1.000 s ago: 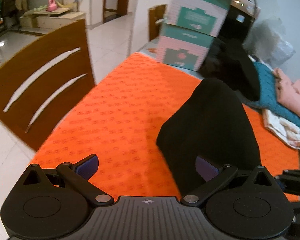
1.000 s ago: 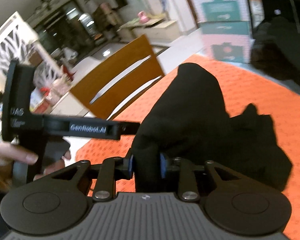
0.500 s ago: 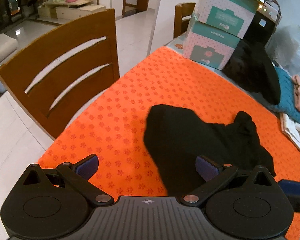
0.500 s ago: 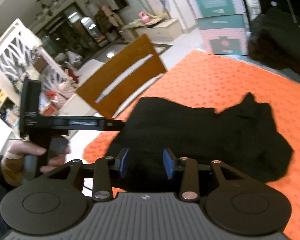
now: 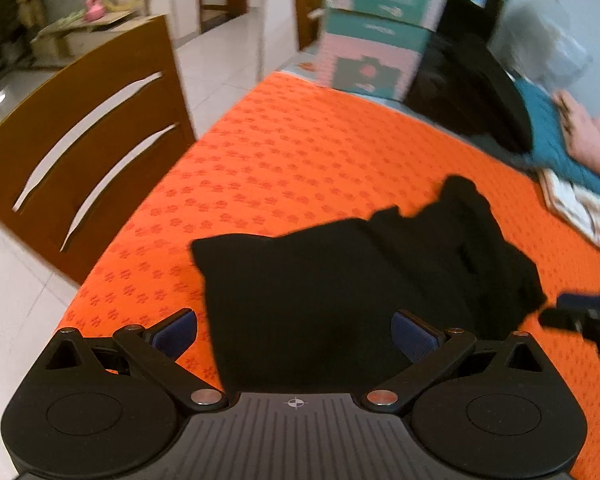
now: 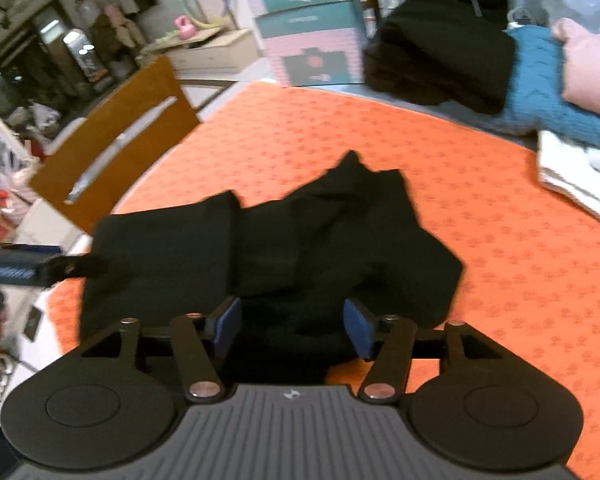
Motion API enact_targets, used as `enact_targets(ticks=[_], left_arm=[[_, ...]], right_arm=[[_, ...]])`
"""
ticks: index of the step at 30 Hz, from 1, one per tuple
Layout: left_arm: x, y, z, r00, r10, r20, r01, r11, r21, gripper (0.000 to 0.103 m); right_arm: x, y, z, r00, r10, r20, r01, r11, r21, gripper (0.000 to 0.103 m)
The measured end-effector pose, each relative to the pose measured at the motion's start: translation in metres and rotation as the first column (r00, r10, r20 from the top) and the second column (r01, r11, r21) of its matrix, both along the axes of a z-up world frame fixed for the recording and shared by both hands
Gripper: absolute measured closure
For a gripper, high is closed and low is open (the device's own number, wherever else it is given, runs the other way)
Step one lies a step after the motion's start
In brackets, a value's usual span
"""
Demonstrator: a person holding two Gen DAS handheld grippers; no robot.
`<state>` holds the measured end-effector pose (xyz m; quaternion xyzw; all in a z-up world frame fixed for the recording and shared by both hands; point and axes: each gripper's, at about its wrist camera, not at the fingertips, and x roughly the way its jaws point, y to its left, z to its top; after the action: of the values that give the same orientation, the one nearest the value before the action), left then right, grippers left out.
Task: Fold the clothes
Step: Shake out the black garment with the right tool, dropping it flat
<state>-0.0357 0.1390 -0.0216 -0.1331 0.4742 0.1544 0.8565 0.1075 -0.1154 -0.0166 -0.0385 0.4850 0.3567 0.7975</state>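
Your right claw (image 6: 292,326) is spreading, its pads clear of the black garment (image 6: 268,240) lying crumpled on the bench (image 6: 500,240); your left claw (image 5: 294,330) is spread wide; next, flatten it and pinch an edge.

The black garment (image 6: 300,240) lies crumpled on the orange cloth (image 6: 500,240). One part lies flat at the left. The rest is bunched in folds.

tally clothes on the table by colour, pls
Black: 2, the loose black garment on the orange cloth, plus the black pile at the far edge
Teal: 1, the knit
Pink: 1, the pink garment
White/cream: 1, the white garment
Total: 5
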Motion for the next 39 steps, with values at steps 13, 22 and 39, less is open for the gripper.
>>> enact_targets(ticks=[13,22,39], left_arm=[[0.032,-0.049,0.000,0.985,-0.169,-0.019,0.170,0.985,0.040,0.000],[0.074,-0.084,-0.020,0.969,-0.241,-0.049,0.244,0.968,0.053,0.000],[0.091,-0.115,-0.069,0.963,-0.227,-0.145,0.257,0.934,0.248,0.048]], right_arm=[[0.060,-0.004,-0.061,0.992,-0.124,-0.020,0.120,0.983,-0.142,0.020],[0.054,-0.004,-0.066,0.998,-0.067,0.004,0.067,0.986,-0.154,0.097],[0.000,-0.030,-0.037,0.989,-0.150,0.017,0.151,0.982,-0.113,0.089]])
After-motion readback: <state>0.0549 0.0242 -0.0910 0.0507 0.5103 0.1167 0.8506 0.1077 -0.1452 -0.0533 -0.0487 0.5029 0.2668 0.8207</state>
